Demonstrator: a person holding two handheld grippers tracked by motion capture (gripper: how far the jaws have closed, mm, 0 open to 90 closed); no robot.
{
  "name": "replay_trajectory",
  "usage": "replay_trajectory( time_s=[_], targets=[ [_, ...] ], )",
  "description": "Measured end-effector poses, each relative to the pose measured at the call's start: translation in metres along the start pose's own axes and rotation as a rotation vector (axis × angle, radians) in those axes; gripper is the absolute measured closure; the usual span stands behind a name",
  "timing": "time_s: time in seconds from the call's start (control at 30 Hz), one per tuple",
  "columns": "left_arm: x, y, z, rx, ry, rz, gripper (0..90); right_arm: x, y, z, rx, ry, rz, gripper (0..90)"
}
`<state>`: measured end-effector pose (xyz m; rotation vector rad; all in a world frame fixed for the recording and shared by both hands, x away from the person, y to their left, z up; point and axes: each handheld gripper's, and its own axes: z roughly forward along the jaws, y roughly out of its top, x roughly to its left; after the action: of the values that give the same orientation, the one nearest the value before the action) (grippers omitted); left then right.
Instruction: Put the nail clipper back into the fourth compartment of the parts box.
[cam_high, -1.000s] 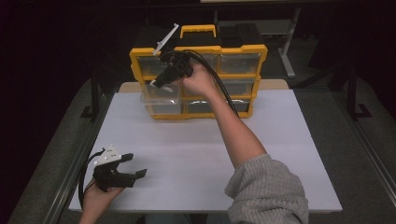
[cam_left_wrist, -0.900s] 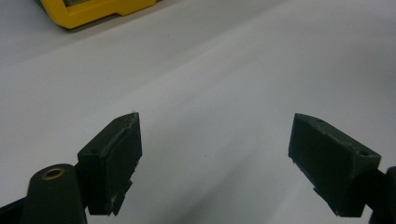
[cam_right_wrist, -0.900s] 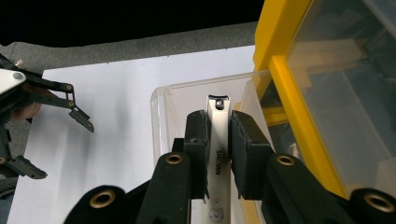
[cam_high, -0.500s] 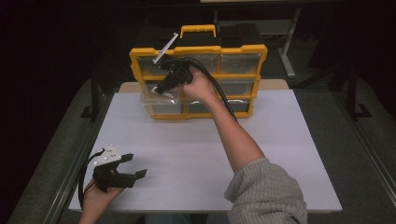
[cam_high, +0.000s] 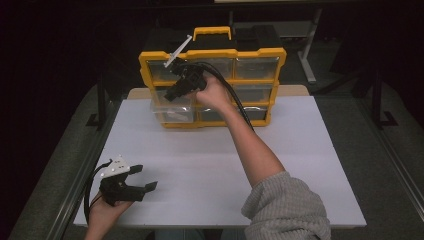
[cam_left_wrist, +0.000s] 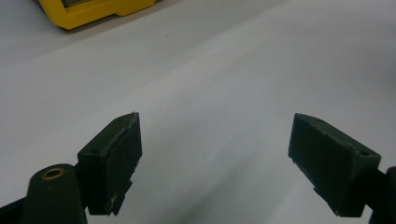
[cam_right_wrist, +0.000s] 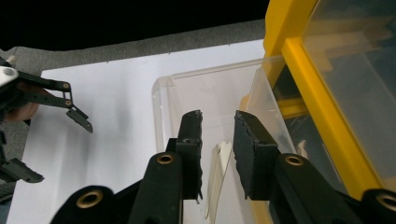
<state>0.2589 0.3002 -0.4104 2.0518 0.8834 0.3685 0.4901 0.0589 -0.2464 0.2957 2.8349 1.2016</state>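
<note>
Clear drawer (pulled out) seemingly under right gripper.

Count: one yellow organizer case at 12 o'clock on the desk; one clear drawer pulled out; two grippers, left at 7 o'clock, right at 12.

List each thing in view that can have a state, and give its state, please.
Organizer: upright at the far edge of the table.
Lower left drawer: pulled partly out.
Other drawers: pushed in.
Right tool: above the drawer, jaws a little apart, holding nothing.
Left tool: resting low near the table's front left corner, jaws wide open, empty.
</note>
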Motion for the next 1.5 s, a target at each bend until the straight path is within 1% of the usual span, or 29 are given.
replay_trajectory(
  time_s=[0.03, 0.07, 0.13, 0.2, 0.23, 0.27, 0.3, 0.37, 0.4, 0.43, 0.47, 0.5, 0.53, 0.57, 0.67, 0.7, 0.8, 0.83, 0.93, 0.97, 1.03, 1.07, 1.1, 1.17, 1.27, 1.33, 1.4, 1.47, 1.5],
  targets=[
    [0.0, 0.0, 0.0, -0.001, 0.0, -0.001, 17.5, 0.001, 0.0, -0.003, -0.008, -0.003, -0.005, 68.5],
    [-0.001, 0.0, 0.0, -0.002, -0.003, -0.006, 17.5, 0.003, -0.002, -0.013, -0.048, -0.003, 0.0, 66.3],
    [-0.001, 0.001, 0.001, -0.003, -0.007, -0.01, 17.4, 0.002, -0.006, -0.024, -0.111, 0.002, 0.016, 65.7],
    [-0.004, 0.002, 0.002, 0.003, -0.012, -0.004, 17.4, 0.003, -0.01, -0.033, -0.119, -0.01, 0.018, 64.4],
    [-0.004, 0.002, 0.002, 0.003, -0.012, -0.004, 17.4, 0.003, -0.01, -0.033, -0.119, -0.01, 0.018, 64.4],
    [-0.005, 0.002, 0.003, 0.002, -0.013, 0.002, 17.4, 0.003, -0.013, -0.036, -0.118, -0.015, 0.012, 62.8],
    [-0.005, 0.003, 0.004, 0.001, -0.015, 0.004, 17.4, 0.005, -0.019, -0.044, -0.124, -0.017, 0.027, 61.6],
    [-0.006, 0.003, 0.004, 0.002, -0.02, 0.002, 17.3, 0.007, -0.025, -0.051, -0.133, -0.024, 0.035, 58.2],
    [-0.006, 0.003, 0.004, 0.002, -0.02, 0.002, 17.2, 0.007, -0.025, -0.051, -0.133, -0.024, 0.035, 58.2],
    [-0.006, 0.003, 0.005, 0.001, -0.02, 0.009, 17.0, 0.009, -0.033, -0.058, -0.145, -0.029, 0.05, 50.3],
    [-0.006, 0.003, 0.005, 0.002, -0.02, 0.015, 17.0, 0.009, -0.036, -0.059, -0.15, -0.022, 0.057, 48.4],
    [-0.006, 0.003, 0.006, -0.005, -0.021, 0.013, 17.0, 0.01, -0.04, -0.061, -0.154, -0.016, 0.065, 44.6],
    [-0.007, 0.004, 0.006, -0.012, -0.025, 0.003, 17.1, 0.012, -0.045, -0.063, -0.16, -0.03, 0.072, 39.4],
    [-0.007, 0.004, 0.006, -0.018, -0.028, -0.002, 17.0, 0.013, -0.05, -0.064, -0.165, -0.048, 0.081, 37.2],
    [-0.009, 0.003, 0.007, -0.015, -0.033, -0.001, 17.0, 0.016, -0.066, -0.068, -0.175, -0.05, 0.108, 32.4],
    [-0.009, 0.004, 0.007, -0.009, -0.033, 0.01, 17.0, 0.017, -0.071, -0.069, -0.176, -0.052, 0.124, 30.6],
    [-0.01, 0.005, 0.007, -0.016, -0.04, -0.002, 17.0, 0.018, -0.086, -0.071, -0.194, -0.041, 0.177, 26.2],
    [-0.01, 0.005, 0.007, -0.013, -0.041, 0.003, 17.0, 0.019, -0.091, -0.072, -0.191, -0.042, 0.19, 25.9],
    [-0.011, 0.004, 0.009, -0.014, -0.043, -0.004, 17.0, 0.02, -0.095, -0.074, -0.189, -0.044, 0.193, 25.4],
    [-0.011, 0.005, 0.009, -0.013, -0.043, 0.001, 16.9, 0.021, -0.102, -0.078, -0.2, -0.059, 0.202, 24.0],
    [-0.011, 0.005, 0.009, -0.007, -0.045, 0.0, 16.9, 0.022, -0.107, -0.082, -0.212, -0.064, 0.204, 23.3],
    [-0.011, 0.005, 0.009, -0.007, -0.046, 0.001, 16.8, 0.023, -0.109, -0.084, -0.212, -0.066, 0.219, 22.5],
    [-0.011, 0.005, 0.009, -0.007, -0.048, 0.0, 16.8, 0.023, -0.111, -0.086, -0.213, -0.072, 0.22, 21.5],
    [-0.011, 0.005, 0.01, -0.002, -0.048, 0.008, 16.9, 0.023, -0.115, -0.088, -0.21, -0.081, 0.221, 19.0],
    [-0.011, 0.004, 0.01, -0.004, -0.047, 0.006, 16.8, 0.025, -0.12, -0.088, -0.191, -0.109, 0.215, 17.1],
    [-0.011, 0.004, 0.009, -0.008, -0.045, -0.004, 16.8, 0.028, -0.126, -0.088, -0.193, -0.114, 0.218, 16.7],
    [-0.01, 0.004, 0.009, -0.009, -0.042, 0.002, 16.8, 0.028, -0.134, -0.088, -0.186, -0.126, 0.202, 16.5],
    [-0.011, 0.004, 0.009, -0.007, -0.042, 0.0, 16.8, 0.03, -0.141, -0.088, -0.186, -0.13, 0.217, 15.7],
    [-0.011, 0.004, 0.009, -0.008, -0.042, -0.001, 16.8, 0.031, -0.144, -0.088, -0.189, -0.125, 0.243, 15.5]
  ],
)
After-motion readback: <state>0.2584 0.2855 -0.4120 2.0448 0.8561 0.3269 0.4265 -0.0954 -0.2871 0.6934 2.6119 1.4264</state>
